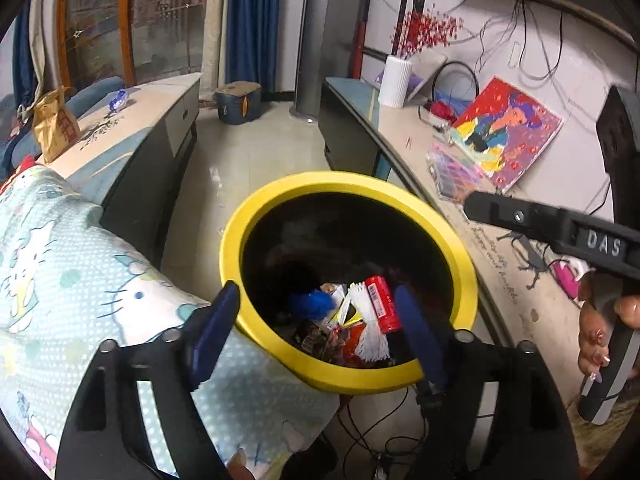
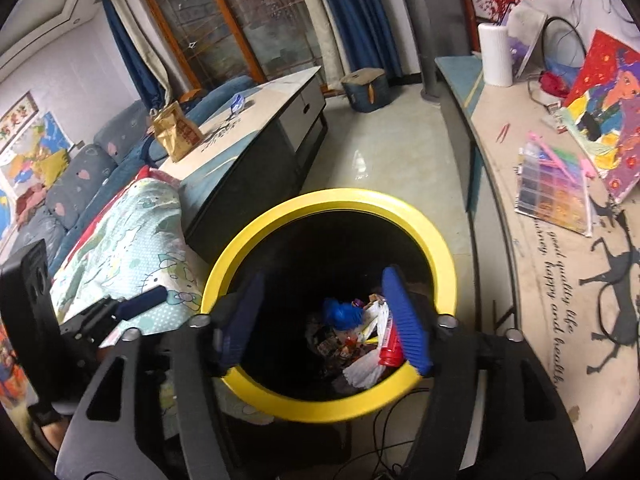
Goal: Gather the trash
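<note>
Grippers above yellow-rimmed bin (image 1: 460,236): left gripper (image 1: 320,324) and right gripper (image 2: 324,316) both spread, empty; trash (image 1: 360,320) lies inside.

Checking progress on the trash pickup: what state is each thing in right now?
Left gripper: open, empty, over the bin.
Right gripper: open, empty, over the bin.
Yellow bin: upright, uncovered, partly filled.
Red can: lying in the bin.
Brown paper bag: upright on the coffee table.
</note>
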The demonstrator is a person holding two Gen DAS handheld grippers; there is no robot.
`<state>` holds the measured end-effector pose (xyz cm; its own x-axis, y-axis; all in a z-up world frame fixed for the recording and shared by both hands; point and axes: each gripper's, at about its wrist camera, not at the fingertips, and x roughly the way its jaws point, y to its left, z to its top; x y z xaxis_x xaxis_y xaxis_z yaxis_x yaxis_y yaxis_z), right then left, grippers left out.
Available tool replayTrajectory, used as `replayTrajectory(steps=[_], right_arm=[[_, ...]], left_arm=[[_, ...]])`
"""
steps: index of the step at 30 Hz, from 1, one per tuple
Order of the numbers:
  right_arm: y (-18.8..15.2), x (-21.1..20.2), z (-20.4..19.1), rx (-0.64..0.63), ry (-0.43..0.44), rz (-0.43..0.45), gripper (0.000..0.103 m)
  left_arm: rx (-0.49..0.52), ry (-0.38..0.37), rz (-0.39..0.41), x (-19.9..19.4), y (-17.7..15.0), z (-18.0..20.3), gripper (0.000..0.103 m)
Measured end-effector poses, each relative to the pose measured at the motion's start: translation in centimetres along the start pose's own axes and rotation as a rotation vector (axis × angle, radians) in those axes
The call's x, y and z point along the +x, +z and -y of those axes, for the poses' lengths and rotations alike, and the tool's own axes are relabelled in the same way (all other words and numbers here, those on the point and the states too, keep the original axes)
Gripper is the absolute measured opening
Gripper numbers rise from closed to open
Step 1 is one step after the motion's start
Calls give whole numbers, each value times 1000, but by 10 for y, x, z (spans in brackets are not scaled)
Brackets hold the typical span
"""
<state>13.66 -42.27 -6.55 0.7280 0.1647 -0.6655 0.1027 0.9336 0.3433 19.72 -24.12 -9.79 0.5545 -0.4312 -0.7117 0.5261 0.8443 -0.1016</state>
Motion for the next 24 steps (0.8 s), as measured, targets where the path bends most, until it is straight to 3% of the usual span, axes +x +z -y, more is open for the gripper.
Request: replayTrajectory(steps=[3, 10, 15, 24], right_arm=[[-4, -11, -7, -15, -9, 20, 74], [-18, -36, -39, -90, -29, 81, 87], [-23, -51, -63, -151, -19, 116, 93], [-36, -65, -94, -240, -16, 164, 93]], left_arm=[[-18, 19, 29, -16, -3, -7, 92], [-67, 69, 117, -65, -12, -28, 96], [-110, 121, 169, -101, -23, -47, 96], [-174, 210, 239, -153, -47, -70, 96]])
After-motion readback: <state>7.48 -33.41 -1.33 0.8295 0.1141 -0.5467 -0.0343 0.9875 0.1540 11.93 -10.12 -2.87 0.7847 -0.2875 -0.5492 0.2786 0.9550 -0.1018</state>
